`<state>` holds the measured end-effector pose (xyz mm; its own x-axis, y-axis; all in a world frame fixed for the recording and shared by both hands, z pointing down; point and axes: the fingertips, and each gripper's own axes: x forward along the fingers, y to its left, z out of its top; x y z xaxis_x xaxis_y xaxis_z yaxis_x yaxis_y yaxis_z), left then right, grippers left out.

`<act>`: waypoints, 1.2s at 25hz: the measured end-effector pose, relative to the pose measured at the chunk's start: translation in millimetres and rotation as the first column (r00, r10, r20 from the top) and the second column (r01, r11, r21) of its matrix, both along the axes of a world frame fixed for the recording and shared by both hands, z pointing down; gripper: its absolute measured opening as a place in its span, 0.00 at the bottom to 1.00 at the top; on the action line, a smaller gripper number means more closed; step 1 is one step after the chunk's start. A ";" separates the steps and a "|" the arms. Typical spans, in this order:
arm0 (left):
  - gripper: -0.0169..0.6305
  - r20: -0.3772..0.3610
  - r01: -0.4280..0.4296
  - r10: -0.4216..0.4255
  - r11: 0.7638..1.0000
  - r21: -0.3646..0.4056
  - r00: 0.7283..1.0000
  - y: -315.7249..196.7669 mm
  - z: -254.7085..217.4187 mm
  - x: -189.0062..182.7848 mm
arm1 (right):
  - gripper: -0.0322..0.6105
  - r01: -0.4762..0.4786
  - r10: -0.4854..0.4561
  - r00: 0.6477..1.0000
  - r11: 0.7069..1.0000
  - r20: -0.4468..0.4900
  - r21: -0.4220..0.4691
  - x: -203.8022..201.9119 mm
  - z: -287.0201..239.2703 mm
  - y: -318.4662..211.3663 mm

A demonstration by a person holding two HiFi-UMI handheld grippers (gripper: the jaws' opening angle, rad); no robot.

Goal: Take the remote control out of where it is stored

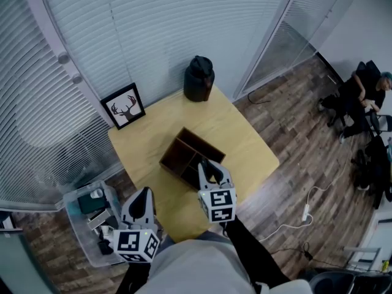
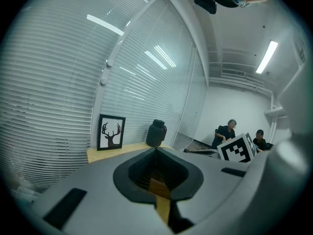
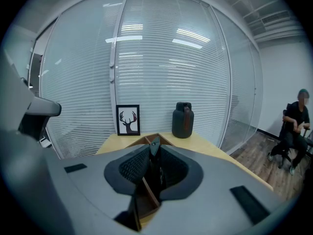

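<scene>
A brown wooden organizer box [image 1: 187, 155] with compartments stands in the middle of the yellow table [image 1: 245, 139]. My right gripper [image 1: 208, 164] hovers over the box's near corner, jaws shut with the tips touching [image 3: 155, 145]. Through the hole behind the tips I see the box's divider [image 3: 146, 199] and a narrow dark thing [image 3: 157, 176] standing in it; I cannot tell whether this is the remote. My left gripper [image 1: 145, 192] hangs at the table's near left edge, also shut [image 2: 156, 149] and holding nothing. No remote shows plainly in the head view.
A black jug [image 1: 199, 78] and a framed deer picture [image 1: 124, 106] stand at the table's far side against the blinds. A plastic bin with odds and ends [image 1: 86, 216] sits on the floor to the left. A person [image 1: 361, 97] sits far right; cables lie on the floor.
</scene>
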<state>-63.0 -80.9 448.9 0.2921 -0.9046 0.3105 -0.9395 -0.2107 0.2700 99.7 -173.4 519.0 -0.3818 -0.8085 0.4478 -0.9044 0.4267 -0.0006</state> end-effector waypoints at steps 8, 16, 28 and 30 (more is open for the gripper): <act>0.04 0.000 0.000 0.000 1.000 0.001 1.000 -0.3 -0.5 0.2 | 0.16 -0.002 0.002 1.000 1.000 0.011 0.007 0.4 -3.6 -0.2; 0.04 0.001 -0.001 0.001 1.000 0.001 1.000 0.3 0.0 1.3 | 0.16 -0.005 0.005 1.000 1.000 0.014 0.013 2.9 -5.5 0.1; 0.04 -0.005 0.001 -0.001 1.000 0.001 1.000 -0.5 0.3 2.0 | 0.16 -0.005 0.004 1.000 1.000 0.017 0.022 3.6 -9.9 -1.4; 0.04 -0.008 0.002 -0.002 1.000 0.000 1.000 -0.6 0.6 1.6 | 0.16 -0.005 0.005 1.000 1.000 0.015 0.023 3.9 -9.7 -1.6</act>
